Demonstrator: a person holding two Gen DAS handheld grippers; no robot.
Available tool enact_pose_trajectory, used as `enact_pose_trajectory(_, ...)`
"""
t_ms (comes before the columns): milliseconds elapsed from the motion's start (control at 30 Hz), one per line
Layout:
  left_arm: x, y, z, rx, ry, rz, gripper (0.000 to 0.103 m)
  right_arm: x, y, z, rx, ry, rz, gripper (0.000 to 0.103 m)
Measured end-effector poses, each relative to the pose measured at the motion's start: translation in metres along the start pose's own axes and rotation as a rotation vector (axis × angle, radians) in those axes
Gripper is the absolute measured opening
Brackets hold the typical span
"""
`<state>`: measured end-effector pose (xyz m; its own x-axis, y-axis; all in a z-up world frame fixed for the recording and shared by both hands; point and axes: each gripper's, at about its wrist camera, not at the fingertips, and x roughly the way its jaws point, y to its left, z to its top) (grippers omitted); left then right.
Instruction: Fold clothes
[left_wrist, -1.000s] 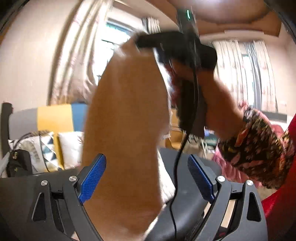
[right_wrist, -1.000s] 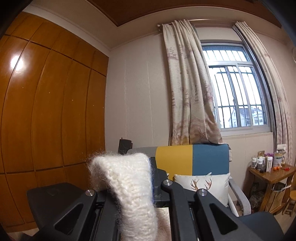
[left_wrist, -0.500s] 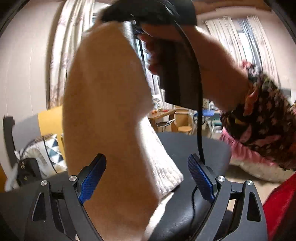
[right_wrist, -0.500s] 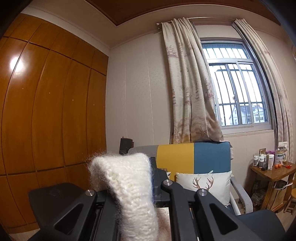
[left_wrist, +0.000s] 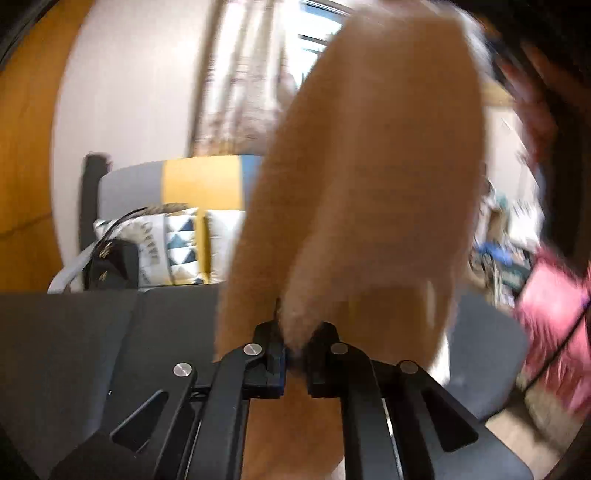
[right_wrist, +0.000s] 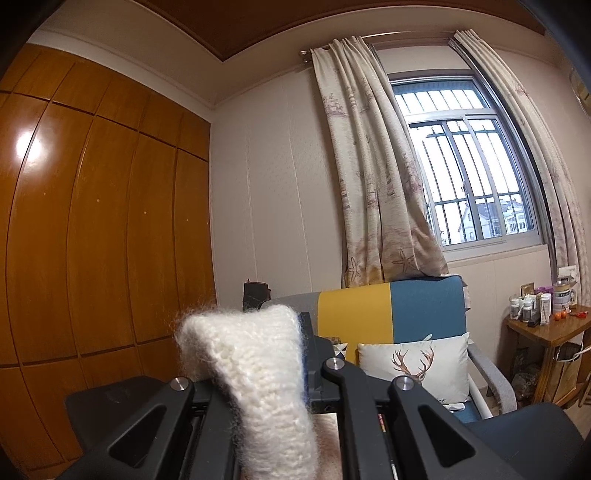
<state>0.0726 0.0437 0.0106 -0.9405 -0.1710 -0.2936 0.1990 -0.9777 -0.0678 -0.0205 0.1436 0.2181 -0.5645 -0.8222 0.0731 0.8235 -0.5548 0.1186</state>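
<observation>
Knitwear (left_wrist: 362, 192) is hanging ahead of the left claw (left_wrist: 295, 352), whose jaws, just closing, are pinching a thin edge; right claw (right_wrist: 306, 365) is clamping fuzzy knit too. Such a shallow bite risks slipping.

Domestic room, lived in
Wooden wardrobe wall (right_wrist: 92, 229), curtained barred window (right_wrist: 469, 177), colour-block armchair (right_wrist: 391, 314) with deer cushion (right_wrist: 413, 365), side table (right_wrist: 546, 328) crowded with bottles

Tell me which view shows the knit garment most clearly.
The right wrist view: the knit garment is sharp there, white and fuzzy, pinched in the right gripper. The left wrist view shows it larger, hanging, but blurred and tinted, its lower edge caught in the left gripper.
</observation>
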Motion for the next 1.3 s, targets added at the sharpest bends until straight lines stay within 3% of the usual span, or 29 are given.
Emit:
enact_pose_trajectory(133, -0.008, 0.050, 0.031, -0.125, -0.117, 0.089, 0.006, -0.002, -0.004, -0.003, 0.015, -0.016, -0.009, 0.005)
enact_pose_trajectory(233, -0.027, 0.074, 0.054, -0.154, -0.219, 0.134, 0.005, -0.005, -0.010, -0.004, 0.046, -0.034, -0.003, 0.005)
enact_pose_trajectory(533, -0.071, 0.103, 0.127, -0.074, -0.490, 0.206, 0.005, -0.025, -0.009, 0.016, 0.046, -0.142, 0.005, 0.005)
enact_pose_trajectory(800, -0.134, 0.112, 0.176, -0.062, -0.695, 0.178, 0.005, -0.059, 0.005, 0.048, 0.010, -0.285, 0.052, 0.005)
enact_pose_trajectory(1000, -0.153, 0.123, 0.216, -0.067, -0.713, 0.120, 0.005, -0.083, 0.021, 0.076, -0.050, -0.379, 0.106, 0.005)
enact_pose_trajectory(1067, -0.140, 0.126, 0.224, -0.044, -0.675, 0.122, 0.005, -0.084, 0.025, 0.082, -0.076, -0.388, 0.096, 0.005)
enact_pose_trajectory(1200, -0.087, 0.135, 0.215, -0.004, -0.528, 0.162, 0.006, -0.064, 0.017, 0.073, -0.055, -0.314, 0.073, 0.005)
enact_pose_trajectory(1300, -0.032, 0.150, 0.195, 0.016, -0.388, 0.209, 0.006, -0.026, 0.000, 0.046, -0.032, -0.186, 0.017, 0.005)
